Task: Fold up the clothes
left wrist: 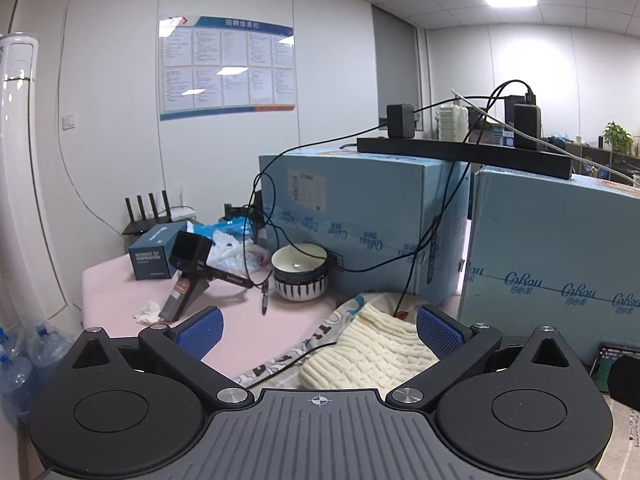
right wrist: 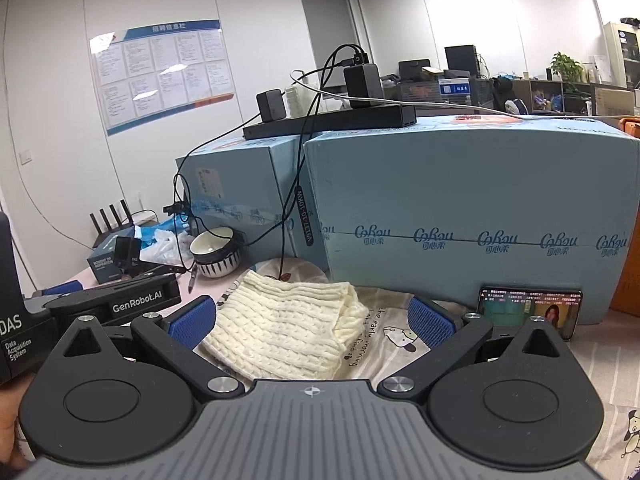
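Both tongs are spread wide and grip nothing. The left tongs hang above the near edge of a folded cream knit sweater, which lies between and just beyond their blue pads. The right tongs hover over the same sweater, seen here in full: a neat folded block with loose layers bunched at its right side, resting on a printed cloth with cartoon dogs and lettering.

Only the right view shows the phone with a lit screen, propped against the blue box beyond and to the right of the tongs, and the body of the other handheld tool at the left, marked "GenRobot.AI". The left view catches just a corner of that phone at its right edge.

Only the left view shows the pink surface clearly, with a crumpled tissue, a small camera on a handle and a pen lying ahead and to the left of the tongs, and water bottles lower at the far left.

Both views show a striped bowl beyond the sweater, beside the boxes, a power strip with chargers on top of them, and black cables hanging down to the sweater's far edge.
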### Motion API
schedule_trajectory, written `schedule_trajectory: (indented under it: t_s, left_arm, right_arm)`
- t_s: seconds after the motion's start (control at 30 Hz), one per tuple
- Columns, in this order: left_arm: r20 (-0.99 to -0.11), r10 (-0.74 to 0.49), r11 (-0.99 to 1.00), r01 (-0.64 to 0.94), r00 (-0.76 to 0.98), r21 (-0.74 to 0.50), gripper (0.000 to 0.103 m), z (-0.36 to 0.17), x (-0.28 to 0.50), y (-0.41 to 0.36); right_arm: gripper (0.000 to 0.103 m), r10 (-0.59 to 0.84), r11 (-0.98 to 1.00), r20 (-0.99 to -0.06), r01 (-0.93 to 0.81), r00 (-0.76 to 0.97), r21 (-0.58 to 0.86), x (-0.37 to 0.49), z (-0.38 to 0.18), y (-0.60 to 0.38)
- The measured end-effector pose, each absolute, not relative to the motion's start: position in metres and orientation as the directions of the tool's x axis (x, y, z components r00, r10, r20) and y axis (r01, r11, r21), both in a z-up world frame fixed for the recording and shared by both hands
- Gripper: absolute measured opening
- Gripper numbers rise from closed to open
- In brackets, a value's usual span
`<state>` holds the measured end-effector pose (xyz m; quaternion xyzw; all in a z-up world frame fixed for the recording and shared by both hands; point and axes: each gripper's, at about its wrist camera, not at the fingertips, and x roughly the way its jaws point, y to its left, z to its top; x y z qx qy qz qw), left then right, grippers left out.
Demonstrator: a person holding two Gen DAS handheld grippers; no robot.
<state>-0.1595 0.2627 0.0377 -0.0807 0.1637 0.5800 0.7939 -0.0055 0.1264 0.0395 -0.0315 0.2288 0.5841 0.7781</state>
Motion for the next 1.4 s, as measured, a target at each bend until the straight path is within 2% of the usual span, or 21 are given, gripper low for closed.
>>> schedule_trajectory:
  t_s: [0.87,1.4]
  left_arm:
    - [-0.368,0.878,0.347,-0.936,0.306,0.049,0.103,0.042,-0.148,0.265]
    - [-0.385,0.886,0.302,-0.952,0.26,0.051,0.103,0.032,-0.169,0.265]
  right_arm:
    - [0.103,0.87,0.377,-0.404,-0.91,0.284,0.171,0.0,0.045,0.128]
    - [0.103,0.867,0.417,-0.388,-0.883,0.314,0.217,-0.002,0.037,0.127]
